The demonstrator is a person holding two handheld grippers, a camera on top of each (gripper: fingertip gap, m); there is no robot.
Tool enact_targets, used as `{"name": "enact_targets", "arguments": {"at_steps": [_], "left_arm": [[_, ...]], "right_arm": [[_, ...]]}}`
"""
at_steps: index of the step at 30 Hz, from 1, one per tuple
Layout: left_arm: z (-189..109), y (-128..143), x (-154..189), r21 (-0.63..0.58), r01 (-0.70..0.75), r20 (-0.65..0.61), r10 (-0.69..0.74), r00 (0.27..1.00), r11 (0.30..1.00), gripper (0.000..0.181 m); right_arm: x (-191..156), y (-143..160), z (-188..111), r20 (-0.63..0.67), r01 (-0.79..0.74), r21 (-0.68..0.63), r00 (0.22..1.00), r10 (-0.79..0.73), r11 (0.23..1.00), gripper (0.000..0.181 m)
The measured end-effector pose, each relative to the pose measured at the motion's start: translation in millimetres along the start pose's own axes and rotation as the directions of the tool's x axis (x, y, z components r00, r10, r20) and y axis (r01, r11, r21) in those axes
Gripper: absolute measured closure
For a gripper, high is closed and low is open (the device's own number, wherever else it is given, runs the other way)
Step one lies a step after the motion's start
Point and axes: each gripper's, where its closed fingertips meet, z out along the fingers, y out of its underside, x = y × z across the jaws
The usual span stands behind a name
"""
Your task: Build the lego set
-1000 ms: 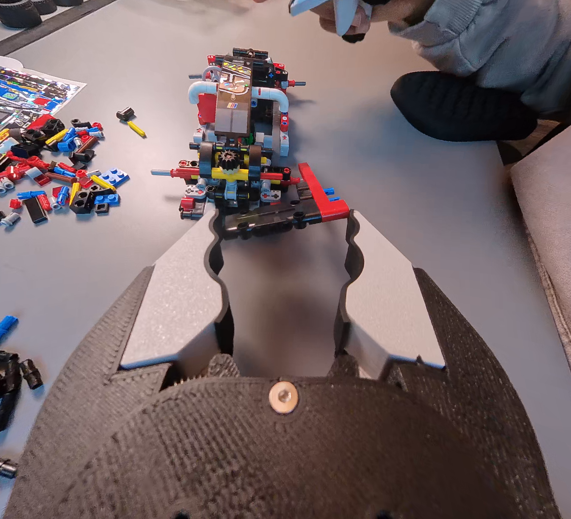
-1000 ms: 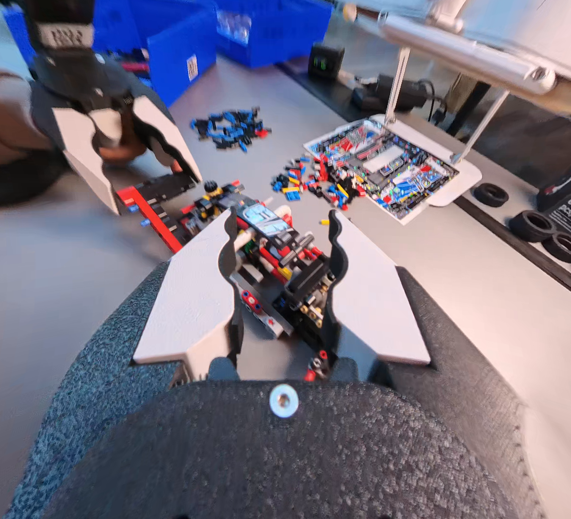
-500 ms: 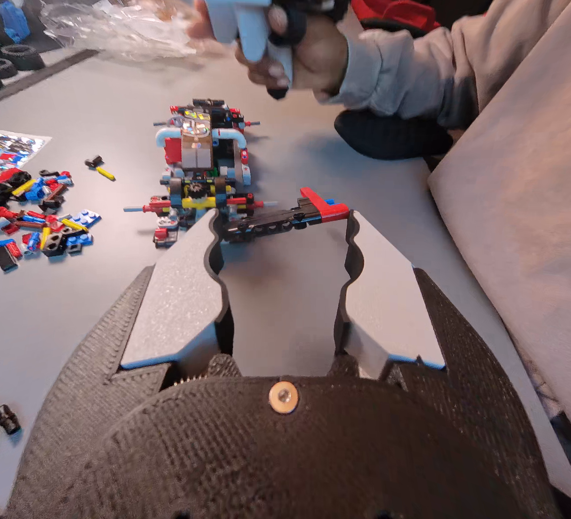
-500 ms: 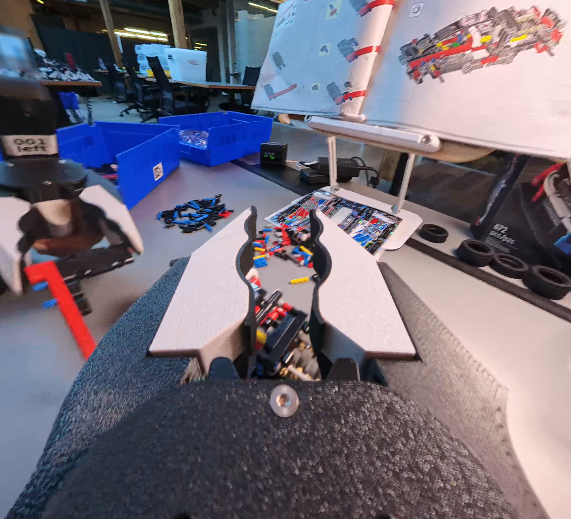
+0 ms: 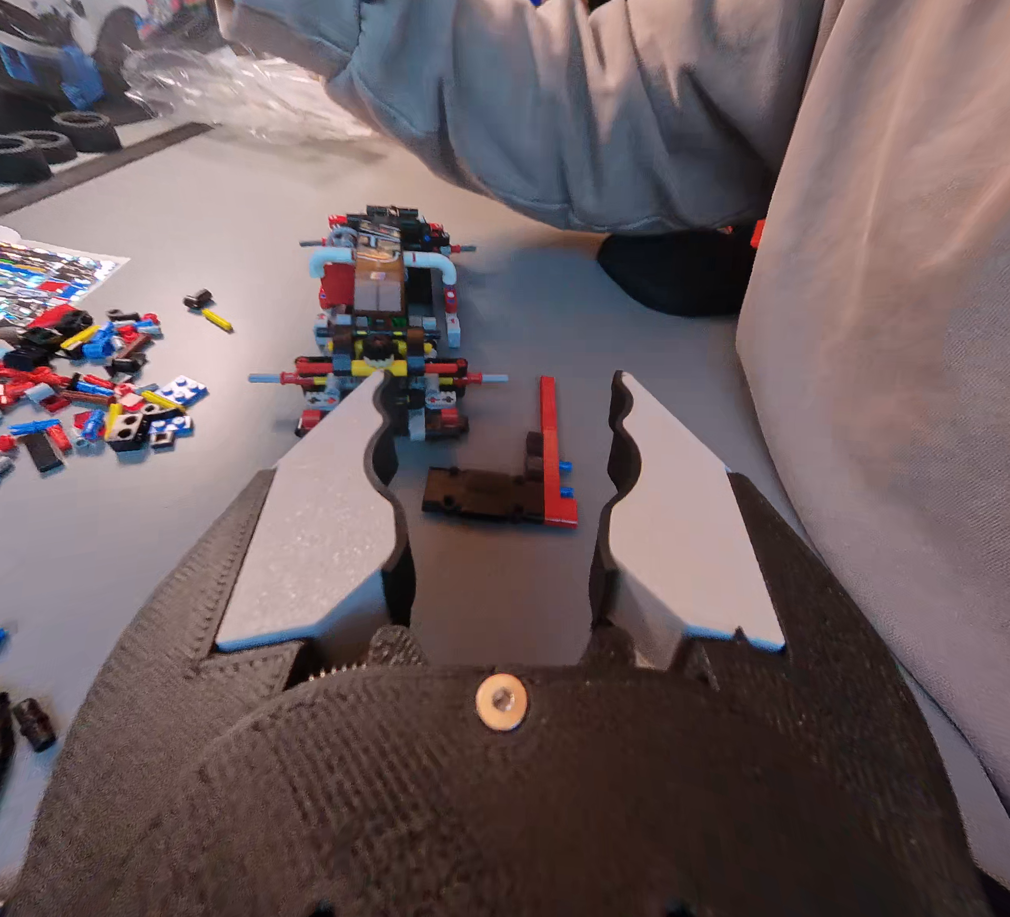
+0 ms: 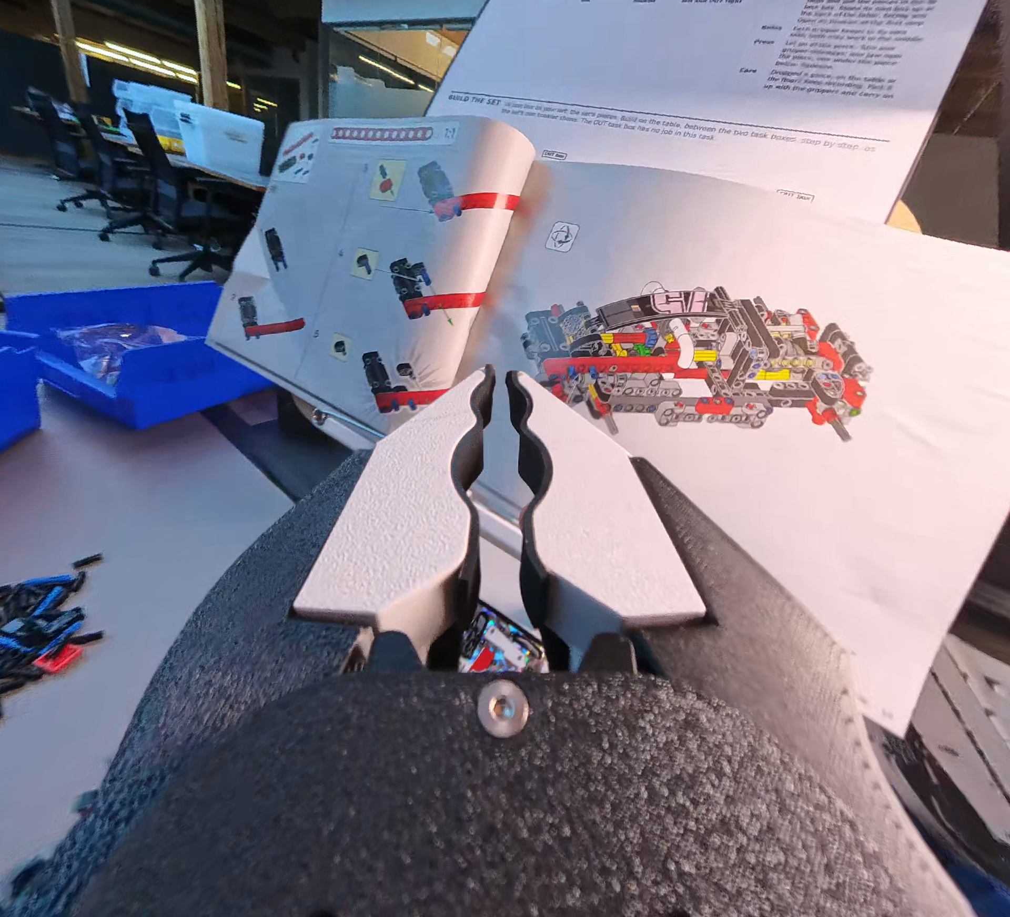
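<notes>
Left wrist view: at frame centre on the grey tabletop [image 5: 164, 535], small black-and-red plastic brick sub-assembly [image 5: 505, 486] between the spread, empty fingers of the left gripper [image 5: 494, 383]; half-built multicoloured brick car chassis [image 5: 385, 322] just above. Probably light, rigid, pop-apart under squeeze; best pinched across the black block. Right wrist view: right gripper [image 6: 498, 378] nearly closed, empty, facing the open instruction booklet [image 6: 683, 344].

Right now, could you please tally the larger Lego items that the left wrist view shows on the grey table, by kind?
Partly built multicoloured Lego car chassis: 1
Flat black-and-red L-shaped Lego subassembly: 1
Loose black rubber tyres: 3
Total: 5
</notes>
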Motion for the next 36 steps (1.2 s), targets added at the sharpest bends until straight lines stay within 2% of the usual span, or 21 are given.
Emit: {"name": "enact_targets", "arguments": {"at_steps": [3, 6, 11, 28, 36], "left_arm": [[-7, -9, -14, 0.062, -0.002, 0.069, -0.003, 0.998, 0.998, 0.108], [-11, -12, -33, 0.079, -0.029, 0.189, 0.013, 0.982, 0.996, 0.111], [-22, -15, -58, 0.083, -0.066, 0.356, 0.032, 0.934, 0.994, 0.115], [-23, -5, -77, 0.048, -0.056, 0.427, 0.03, 0.904, 0.997, 0.121], [-25, -5, -81, 0.045, -0.066, 0.452, 0.039, 0.891, 0.997, 0.122]], "right_arm": [[13, 2, 29, -0.015, 0.04, -0.025, 0.999, -0.041, 0.999, 0.181], [22, 9, 50, -0.036, 0.063, -0.06, 0.997, -0.065, 0.996, 0.181], [27, 21, 60, -0.053, 0.08, -0.091, 0.995, -0.085, 0.993, 0.181], [58, 22, 50, -0.087, 0.07, -0.072, 0.993, -0.077, 0.995, 0.181], [60, 27, 43, -0.083, 0.057, -0.063, 0.995, -0.062, 0.996, 0.181]]}}
